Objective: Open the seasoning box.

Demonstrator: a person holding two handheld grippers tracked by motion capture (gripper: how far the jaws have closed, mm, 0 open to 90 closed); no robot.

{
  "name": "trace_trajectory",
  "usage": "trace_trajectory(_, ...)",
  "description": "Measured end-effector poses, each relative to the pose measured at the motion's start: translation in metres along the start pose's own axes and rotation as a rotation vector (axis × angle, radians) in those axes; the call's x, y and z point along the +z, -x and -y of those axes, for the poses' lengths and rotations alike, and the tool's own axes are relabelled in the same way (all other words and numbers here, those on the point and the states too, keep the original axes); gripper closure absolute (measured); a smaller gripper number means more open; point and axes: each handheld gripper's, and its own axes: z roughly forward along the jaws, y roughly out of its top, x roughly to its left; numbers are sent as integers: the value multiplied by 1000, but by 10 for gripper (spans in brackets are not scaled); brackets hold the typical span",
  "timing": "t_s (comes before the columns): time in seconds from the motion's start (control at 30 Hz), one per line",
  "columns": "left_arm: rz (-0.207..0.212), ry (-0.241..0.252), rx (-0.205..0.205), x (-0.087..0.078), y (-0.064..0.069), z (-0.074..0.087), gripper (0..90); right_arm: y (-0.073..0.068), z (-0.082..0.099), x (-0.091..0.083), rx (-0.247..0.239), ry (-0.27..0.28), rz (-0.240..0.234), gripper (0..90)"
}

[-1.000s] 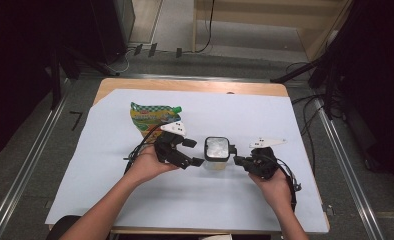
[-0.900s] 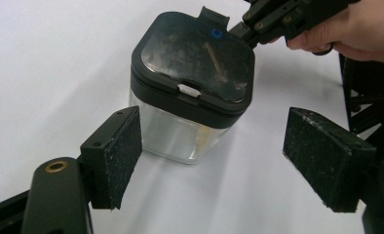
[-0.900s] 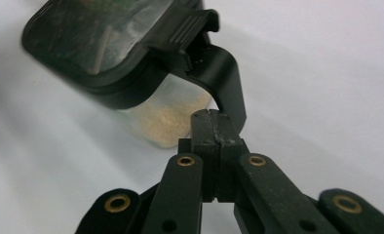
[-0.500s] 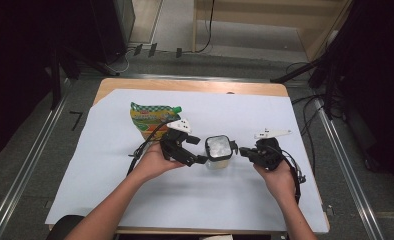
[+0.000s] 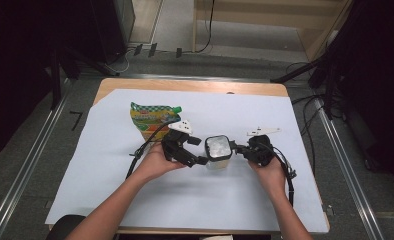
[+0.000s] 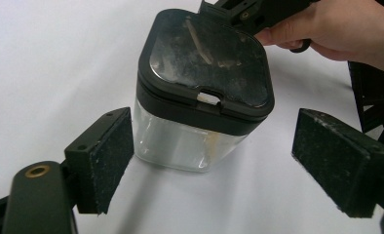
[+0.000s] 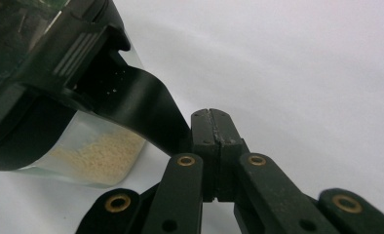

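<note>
Snack bag (image 5: 152, 118): lies on the white table cover (image 5: 110, 200), behind the left hand, out of the way.
Left gripper (image 6: 214, 161): jaws have just been opening; spread wide, jar between them, untouched.
Jar (image 5: 218, 152): mid-table, upright, lid shut.
Right gripper (image 7: 212, 127): pressed together, beside the jar's lid tab.
Progress: opening seems not yet done.
</note>
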Motion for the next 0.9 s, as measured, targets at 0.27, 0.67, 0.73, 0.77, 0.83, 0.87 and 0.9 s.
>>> trace_trajectory(0.27, -4, -14, 31, 5, 1, 2, 121, -8, -2, 5, -35, 4, -6, 900)
trace_trajectory(0.67, -46, -36, 71, 14, 0, 8, 119, -21, -5, 11, -61, 4, -37, 900)
trace_trajectory(0.73, -59, -27, 79, 15, 2, 10, 122, -22, -6, 12, -61, 5, -39, 900)
trace_trajectory(0.77, -59, -27, 79, 15, 2, 10, 124, -22, -6, 12, -61, 5, -39, 900)
trace_trajectory(0.83, -75, -13, 101, 15, 4, 11, 132, -22, -6, 12, -61, 2, -43, 900)
trace_trajectory(0.87, -84, -17, 116, 14, 6, 11, 138, -22, -6, 12, -63, 1, -44, 900)
trace_trajectory(0.9, -84, -17, 116, 14, 6, 11, 144, -22, -6, 12, -63, 1, -44, 900)
